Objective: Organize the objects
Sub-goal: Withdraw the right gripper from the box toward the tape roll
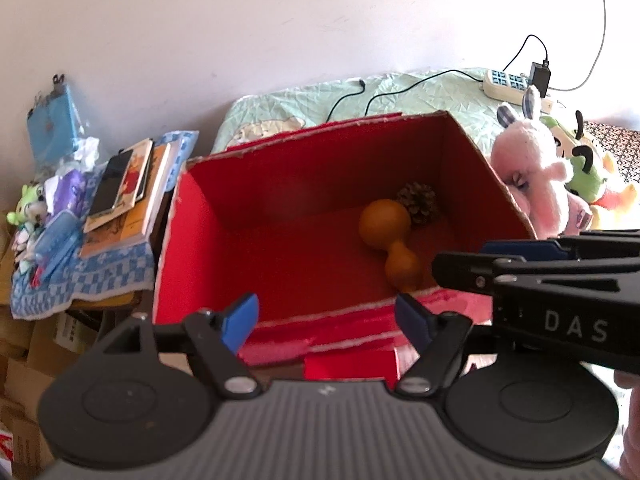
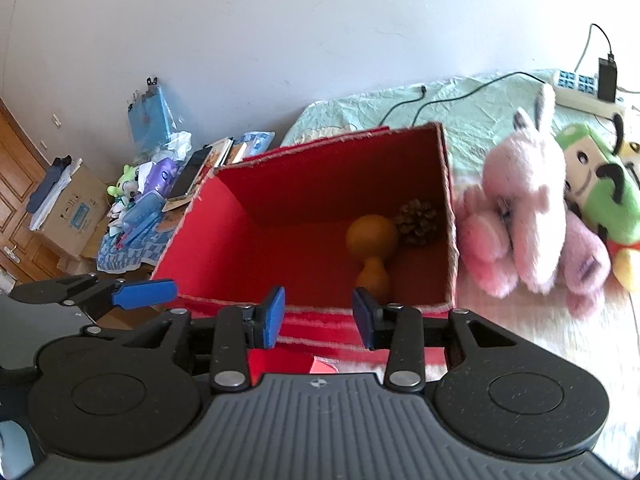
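An open red box (image 2: 320, 208) sits on a bed (image 2: 472, 120), holding an orange gourd (image 2: 370, 252) and, touching it at two o'clock, a pine cone (image 2: 418, 222). A pink plush toy (image 2: 528, 216) lies just beside the box at three o'clock. The left gripper (image 1: 326, 318) and right gripper (image 2: 319, 316) hover at the box's near rim, jaws apart and empty.

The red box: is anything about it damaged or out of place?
The red box has frayed, whitish rims, so it looks worn. The gourd lies on its side beside the pine cone, both crowded into the right part. Nothing is spilled.
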A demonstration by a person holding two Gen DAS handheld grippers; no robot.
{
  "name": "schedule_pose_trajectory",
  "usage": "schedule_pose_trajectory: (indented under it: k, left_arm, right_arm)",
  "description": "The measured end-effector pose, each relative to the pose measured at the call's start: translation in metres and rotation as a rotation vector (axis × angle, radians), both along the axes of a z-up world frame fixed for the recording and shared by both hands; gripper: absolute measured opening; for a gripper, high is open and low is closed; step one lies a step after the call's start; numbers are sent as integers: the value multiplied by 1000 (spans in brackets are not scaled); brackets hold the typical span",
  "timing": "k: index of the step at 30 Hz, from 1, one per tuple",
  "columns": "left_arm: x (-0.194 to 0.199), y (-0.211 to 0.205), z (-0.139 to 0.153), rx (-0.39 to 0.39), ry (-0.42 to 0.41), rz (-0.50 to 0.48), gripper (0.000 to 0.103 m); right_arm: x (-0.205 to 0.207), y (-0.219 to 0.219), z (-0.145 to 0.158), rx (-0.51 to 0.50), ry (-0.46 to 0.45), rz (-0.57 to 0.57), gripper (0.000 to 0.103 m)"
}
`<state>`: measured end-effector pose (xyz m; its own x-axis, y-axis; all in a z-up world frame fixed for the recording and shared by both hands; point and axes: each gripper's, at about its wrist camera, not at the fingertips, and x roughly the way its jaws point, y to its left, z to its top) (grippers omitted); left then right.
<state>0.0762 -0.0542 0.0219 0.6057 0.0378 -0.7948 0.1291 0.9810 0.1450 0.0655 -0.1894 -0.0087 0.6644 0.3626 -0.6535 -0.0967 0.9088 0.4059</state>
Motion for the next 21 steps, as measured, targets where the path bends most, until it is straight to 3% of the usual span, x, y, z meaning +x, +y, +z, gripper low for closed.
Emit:
schedule_pose_trajectory:
  k: [8, 21]
  left_arm:
    - [-22, -8, -12, 16, 21, 39, 84]
    - [-38, -14, -42, 24, 101, 80, 84]
  right_arm:
    - [-25, 3, -8, -28, -19, -8, 58]
    - [-36, -7, -35, 35, 86, 5, 55]
